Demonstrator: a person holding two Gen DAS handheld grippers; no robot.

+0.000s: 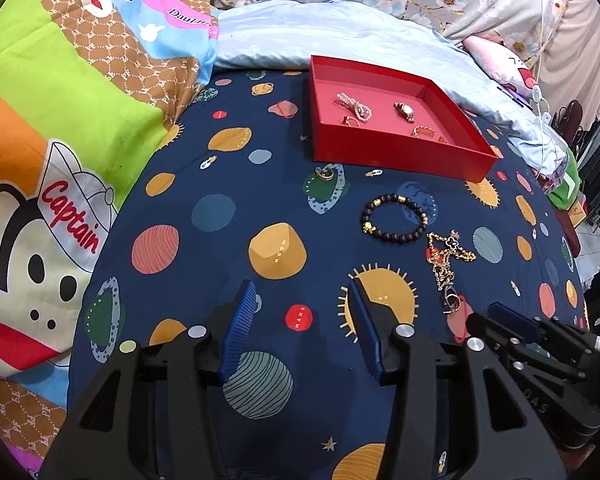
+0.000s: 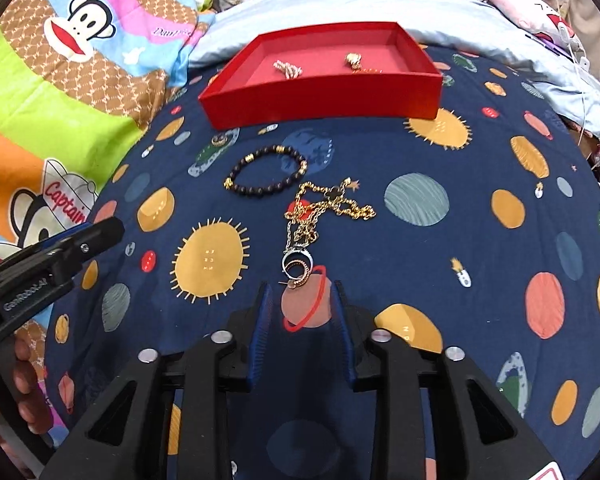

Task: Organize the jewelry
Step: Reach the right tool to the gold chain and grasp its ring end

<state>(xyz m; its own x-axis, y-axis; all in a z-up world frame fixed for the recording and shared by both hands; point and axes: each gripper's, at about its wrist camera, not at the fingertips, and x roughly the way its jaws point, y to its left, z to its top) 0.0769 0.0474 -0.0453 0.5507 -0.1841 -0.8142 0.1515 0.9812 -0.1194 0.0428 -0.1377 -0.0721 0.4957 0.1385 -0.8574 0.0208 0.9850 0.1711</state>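
Note:
A red tray (image 1: 380, 148) (image 2: 320, 100) lies on the navy planet bedsheet and holds a pearl bracelet (image 1: 354, 106), a gold watch (image 1: 405, 111) and small rings. In front of it lie a small ring (image 1: 324, 173) (image 2: 219, 140), a dark bead bracelet (image 1: 394, 219) (image 2: 266, 172) and a tangled gold necklace (image 1: 446, 264) (image 2: 324, 212) with ring pendants (image 2: 296, 268). My left gripper (image 1: 302, 292) is open and empty, well short of the bead bracelet. My right gripper (image 2: 300, 292) is open and empty, its tips just before the necklace pendants.
A bright cartoon-monkey quilt (image 1: 60, 120) rises on the left. A pale blue pillow (image 1: 340, 36) lies behind the tray. The right gripper shows in the left wrist view (image 1: 540, 340); the left gripper and the hand holding it show in the right wrist view (image 2: 52, 256).

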